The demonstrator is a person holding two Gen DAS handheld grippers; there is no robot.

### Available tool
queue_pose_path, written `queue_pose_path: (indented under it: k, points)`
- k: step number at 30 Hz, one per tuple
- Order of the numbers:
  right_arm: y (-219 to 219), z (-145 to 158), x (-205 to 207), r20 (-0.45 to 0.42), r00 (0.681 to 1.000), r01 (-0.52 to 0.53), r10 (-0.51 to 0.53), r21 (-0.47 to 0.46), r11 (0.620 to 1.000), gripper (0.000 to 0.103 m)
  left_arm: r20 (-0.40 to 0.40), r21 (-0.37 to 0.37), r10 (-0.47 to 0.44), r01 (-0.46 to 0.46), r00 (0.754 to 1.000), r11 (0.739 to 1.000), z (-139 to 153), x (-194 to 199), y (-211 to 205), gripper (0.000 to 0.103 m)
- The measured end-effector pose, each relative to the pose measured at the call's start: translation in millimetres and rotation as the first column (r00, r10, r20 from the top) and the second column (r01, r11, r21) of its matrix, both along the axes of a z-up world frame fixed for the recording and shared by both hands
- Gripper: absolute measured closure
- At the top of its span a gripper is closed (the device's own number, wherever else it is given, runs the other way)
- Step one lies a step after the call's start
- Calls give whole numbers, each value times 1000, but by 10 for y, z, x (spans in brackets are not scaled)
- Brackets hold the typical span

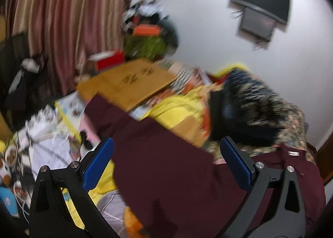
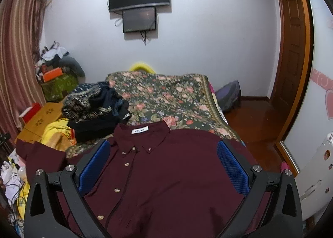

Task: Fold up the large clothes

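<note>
A maroon button-up shirt (image 2: pixel 166 167) lies front up on the bed, collar and white label toward the far side, one sleeve stretched out to the left. My right gripper (image 2: pixel 163 167) is open and empty, held above the shirt's chest. In the blurred left wrist view, the shirt (image 1: pixel 166 165) and its sleeve run toward the upper left. My left gripper (image 1: pixel 166 165) is open and empty above the sleeve and shoulder area.
A floral bedspread (image 2: pixel 166 96) covers the bed. A pile of dark patterned clothes (image 2: pixel 95 104) sits by the collar on the left. Yellow bedding (image 1: pixel 177 109), a wooden board (image 1: pixel 129 81) and clutter lie left. A wooden door (image 2: pixel 291 50) stands right.
</note>
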State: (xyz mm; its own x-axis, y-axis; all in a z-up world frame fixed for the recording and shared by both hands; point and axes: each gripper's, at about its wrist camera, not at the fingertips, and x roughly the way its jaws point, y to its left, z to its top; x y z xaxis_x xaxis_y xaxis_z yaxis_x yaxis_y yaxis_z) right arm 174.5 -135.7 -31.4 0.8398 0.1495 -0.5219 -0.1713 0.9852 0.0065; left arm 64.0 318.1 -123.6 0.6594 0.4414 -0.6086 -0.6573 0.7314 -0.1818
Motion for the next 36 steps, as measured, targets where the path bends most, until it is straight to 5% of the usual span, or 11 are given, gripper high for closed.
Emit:
queue_pose_path:
  k: [4,8,15,19,23,26,29,33,36]
  points:
    - [35,-119,154,-56,998,11,-11,-5,1000,1,-57,-135,97,-104,994,985,-444,-90,516,8]
    - [55,-217,226,-104,994,16,-18,-17,1000,1,-81,-310,140,-158,987,938,-909,-215,975,10]
    - [123,-325,351,-154,988,21,-26,-38,999,1,-55,-620,127,-133,990,773,-1675,-283,1370,21]
    - [157,-323,356,-157,987,14,-21,-47,999,1,-84,-660,111,-139,990,738,-1911,-232,1356,26]
    - [197,-310,359,-154,988,6,-15,-58,998,1,-78,-694,112,-135,991,707,-2023,-202,1302,45]
    - [214,-296,351,-150,989,1,-11,-63,998,1,-77,-663,106,-130,991,737,-1900,-120,1239,69]
    - [224,-276,332,-142,990,-3,-6,-61,998,1,-100,-558,90,-130,991,819,-1609,-5,1134,89]
    - [219,-236,299,-126,992,-9,1,-60,998,1,-48,-385,26,-42,999,922,-982,181,864,98]
    - [192,-204,265,-112,994,-15,8,-57,998,1,19,-277,-43,47,999,960,-487,371,597,99]
